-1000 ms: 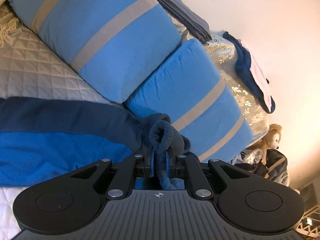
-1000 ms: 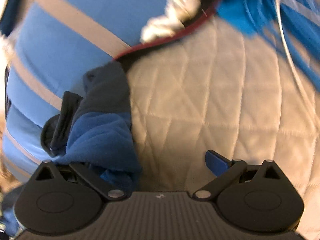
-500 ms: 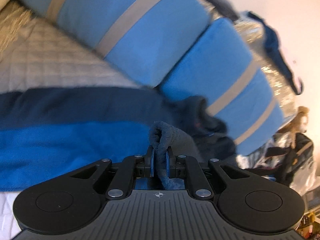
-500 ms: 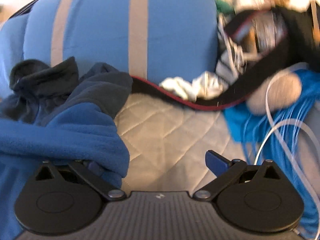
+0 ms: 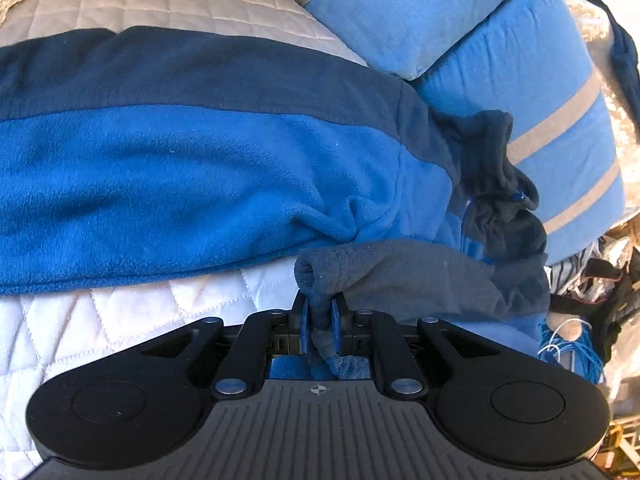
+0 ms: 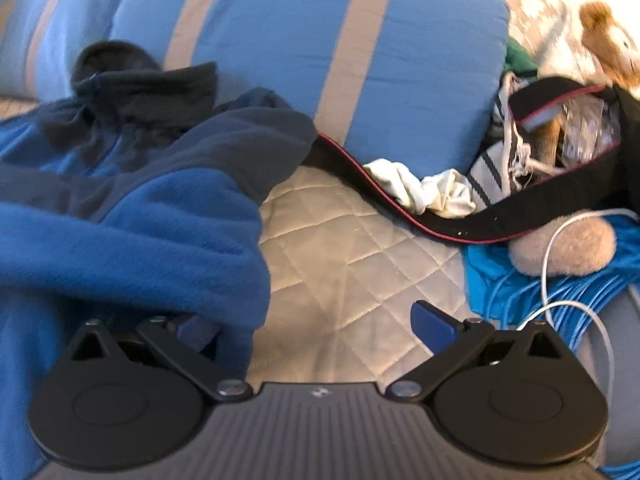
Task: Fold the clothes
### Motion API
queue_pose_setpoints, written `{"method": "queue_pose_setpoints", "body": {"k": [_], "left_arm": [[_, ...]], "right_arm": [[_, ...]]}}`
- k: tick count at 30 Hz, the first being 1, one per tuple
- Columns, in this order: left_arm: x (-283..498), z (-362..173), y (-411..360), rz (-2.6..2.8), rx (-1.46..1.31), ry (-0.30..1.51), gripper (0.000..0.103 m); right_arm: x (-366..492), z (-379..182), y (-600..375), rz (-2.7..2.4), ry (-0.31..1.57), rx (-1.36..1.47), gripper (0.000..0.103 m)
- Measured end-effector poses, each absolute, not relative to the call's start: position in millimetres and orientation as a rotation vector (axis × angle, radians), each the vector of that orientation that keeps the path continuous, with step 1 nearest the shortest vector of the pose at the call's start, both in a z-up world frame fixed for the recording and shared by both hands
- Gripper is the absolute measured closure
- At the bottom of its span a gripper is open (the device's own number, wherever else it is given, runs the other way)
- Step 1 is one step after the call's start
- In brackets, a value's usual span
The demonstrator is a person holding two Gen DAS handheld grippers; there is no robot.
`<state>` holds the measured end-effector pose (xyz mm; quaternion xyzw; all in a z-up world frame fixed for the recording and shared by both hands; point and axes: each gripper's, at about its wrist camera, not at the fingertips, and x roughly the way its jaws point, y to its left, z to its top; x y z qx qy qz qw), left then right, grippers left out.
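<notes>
Blue fleece jacket [image 5: 192, 168], its dark edge pinched in closed left gripper [image 5: 320, 316]; right gripper [image 6: 316, 328] wide, empty.

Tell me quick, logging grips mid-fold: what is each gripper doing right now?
Left gripper: closed on a dark edge of the fleece jacket.
Right gripper: open, holding nothing; fleece drapes over its left finger.

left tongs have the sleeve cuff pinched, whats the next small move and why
Probably lower the cuff onto the fleece and let go. The left tongs are shut on the cuff, which hangs just past the fleece's near edge over the quilt, while the right tongs stand open with nothing pinched, so they can't help yet.
</notes>
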<state>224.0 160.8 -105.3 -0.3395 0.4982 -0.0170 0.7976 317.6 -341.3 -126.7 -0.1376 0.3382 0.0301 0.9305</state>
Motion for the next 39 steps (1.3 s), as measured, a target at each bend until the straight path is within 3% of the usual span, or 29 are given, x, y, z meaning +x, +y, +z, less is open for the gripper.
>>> {"method": "queue_pose_setpoints", "body": {"k": [9, 20, 28, 39], "left_arm": [[219.0, -100.5, 157.7, -0.037, -0.73, 1.034, 0.092], [193.7, -66.8, 151.9, -0.054, -0.829, 0.997, 0.093], [199.6, -78.1, 153.0, -0.026, -0.762, 1.015, 0.093], [191.5, -72.1, 143.7, -0.05, -0.675, 0.971, 0.093]], "right_arm": [[278.5, -92.7, -342.5, 0.168, 0.564, -0.225, 0.0], [326.7, -64.3, -303.0, 0.217, 0.485, -0.196, 0.002], [345.8, -75.3, -278.2, 0.232, 0.483, -0.243, 0.002], [408.6, -76.2, -258.6, 0.254, 0.518, -0.364, 0.021]]}}
